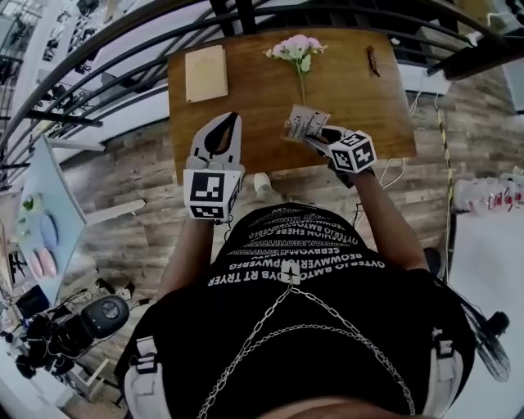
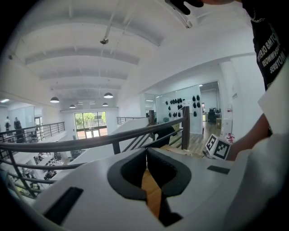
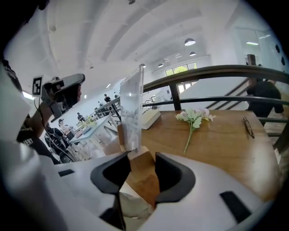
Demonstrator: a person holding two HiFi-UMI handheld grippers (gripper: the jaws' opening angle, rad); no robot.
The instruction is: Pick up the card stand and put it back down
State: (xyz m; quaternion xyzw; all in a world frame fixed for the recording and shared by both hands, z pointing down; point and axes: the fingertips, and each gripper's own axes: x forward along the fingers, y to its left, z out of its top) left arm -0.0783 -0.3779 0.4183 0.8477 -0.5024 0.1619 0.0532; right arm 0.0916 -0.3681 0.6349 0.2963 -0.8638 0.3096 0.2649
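Note:
The card stand point(image 1: 304, 124) is a wooden block carrying a clear upright sheet with print. My right gripper point(image 1: 313, 139) is shut on it and holds it up off the wooden table point(image 1: 360, 106), over the front edge. In the right gripper view the wooden base point(image 3: 141, 169) sits clamped between the dark pads of my right gripper point(image 3: 142, 163), and the clear sheet point(image 3: 131, 108) rises above it, leaning slightly. My left gripper point(image 1: 229, 117) hovers over the table's front left part, shut and empty; in its own view, the tips of my left gripper point(image 2: 146, 151) meet.
A tan book point(image 1: 205, 73) lies at the table's back left, a pink flower sprig point(image 1: 298, 49) at the back middle, a small dark object point(image 1: 373, 60) at the back right. A black railing point(image 1: 246, 12) runs behind the table. Wooden floor lies around it.

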